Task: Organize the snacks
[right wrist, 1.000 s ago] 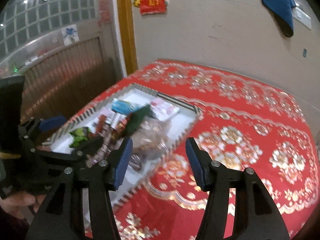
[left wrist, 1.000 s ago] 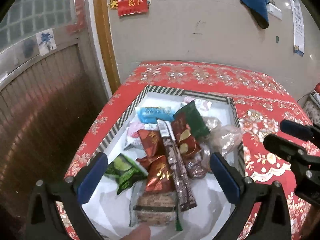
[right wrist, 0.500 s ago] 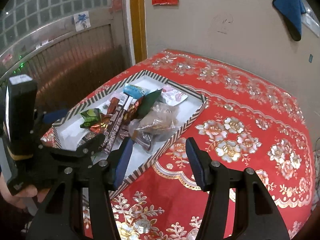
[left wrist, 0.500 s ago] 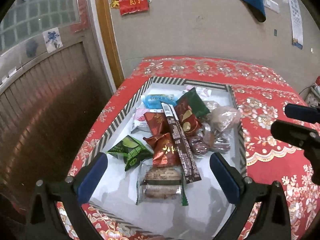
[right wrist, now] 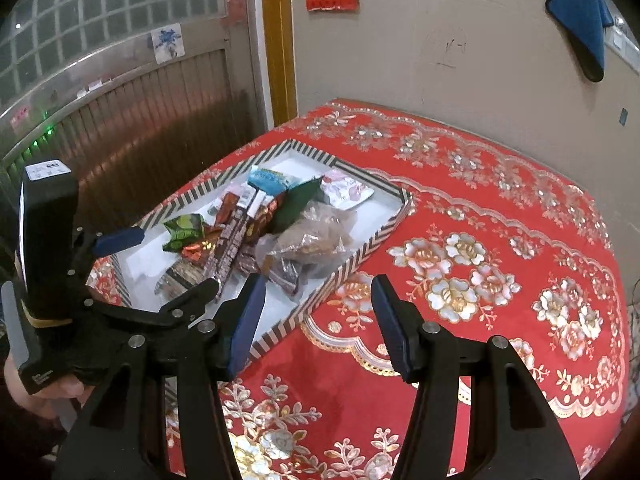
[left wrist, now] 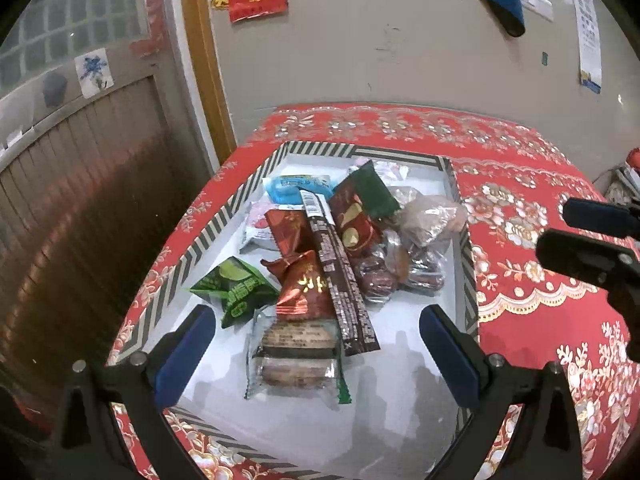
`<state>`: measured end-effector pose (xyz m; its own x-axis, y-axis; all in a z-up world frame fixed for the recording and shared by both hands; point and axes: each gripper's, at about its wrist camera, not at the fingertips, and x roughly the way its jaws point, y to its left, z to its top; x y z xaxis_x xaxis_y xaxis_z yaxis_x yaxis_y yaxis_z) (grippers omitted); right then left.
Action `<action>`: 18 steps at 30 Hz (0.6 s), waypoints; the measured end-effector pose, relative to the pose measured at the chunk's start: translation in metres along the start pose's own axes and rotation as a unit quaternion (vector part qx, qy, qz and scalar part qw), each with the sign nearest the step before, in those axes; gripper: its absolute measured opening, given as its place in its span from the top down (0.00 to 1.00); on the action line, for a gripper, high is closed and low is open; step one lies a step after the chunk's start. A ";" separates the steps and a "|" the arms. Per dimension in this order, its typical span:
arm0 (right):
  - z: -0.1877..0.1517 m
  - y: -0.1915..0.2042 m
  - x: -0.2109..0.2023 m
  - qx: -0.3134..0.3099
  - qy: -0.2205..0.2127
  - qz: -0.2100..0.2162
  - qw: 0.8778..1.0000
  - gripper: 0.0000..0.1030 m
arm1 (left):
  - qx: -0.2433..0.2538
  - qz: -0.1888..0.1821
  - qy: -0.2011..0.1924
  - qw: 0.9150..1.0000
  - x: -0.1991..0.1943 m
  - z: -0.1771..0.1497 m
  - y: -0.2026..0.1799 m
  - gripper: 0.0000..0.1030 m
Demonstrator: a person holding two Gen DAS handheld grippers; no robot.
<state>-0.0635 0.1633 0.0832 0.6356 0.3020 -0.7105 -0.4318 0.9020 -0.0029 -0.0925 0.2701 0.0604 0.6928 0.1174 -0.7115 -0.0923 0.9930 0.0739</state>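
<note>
A white tray with a striped rim [left wrist: 464,240] [right wrist: 384,232] lies on a red flowered tablecloth and holds a heap of snack packets. Among them are a green lime packet [left wrist: 236,288] [right wrist: 182,232], a long dark brown bar [left wrist: 340,280] [right wrist: 230,248], a red foil packet [left wrist: 306,292], a clear biscuit pack [left wrist: 296,354], a blue packet [left wrist: 298,186] [right wrist: 268,178] and a clear crinkled bag [left wrist: 430,218] [right wrist: 312,240]. My left gripper [left wrist: 316,356] [right wrist: 168,258] hovers open over the tray's near end, astride the biscuit pack without touching. My right gripper [right wrist: 318,320] is open and empty above the tray's right rim and the cloth.
The table [right wrist: 500,220] stands against a beige wall, with a wooden door frame [left wrist: 204,60] and a dark ribbed panel [left wrist: 80,200] close on the left. A blue cloth [right wrist: 580,12] hangs on the wall. A hand [right wrist: 44,392] holds the left gripper.
Both cameras have drawn back from the tray, so the whole snack heap and more tablecloth show. Both grippers stay open and no packet has moved.
</note>
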 end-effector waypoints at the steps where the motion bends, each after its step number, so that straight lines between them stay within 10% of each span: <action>1: 0.000 -0.001 0.002 0.000 0.002 0.000 1.000 0.46 | 0.002 -0.001 0.000 1.000 0.000 0.000 -0.001 0.00; 18: 0.008 0.007 0.010 -0.011 0.005 0.001 1.000 0.46 | -0.003 0.002 0.005 1.000 0.007 0.000 0.007 0.00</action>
<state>-0.0552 0.1745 0.0816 0.6287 0.3005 -0.7172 -0.4466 0.8946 -0.0166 -0.0885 0.2783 0.0557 0.6854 0.1207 -0.7181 -0.0986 0.9925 0.0726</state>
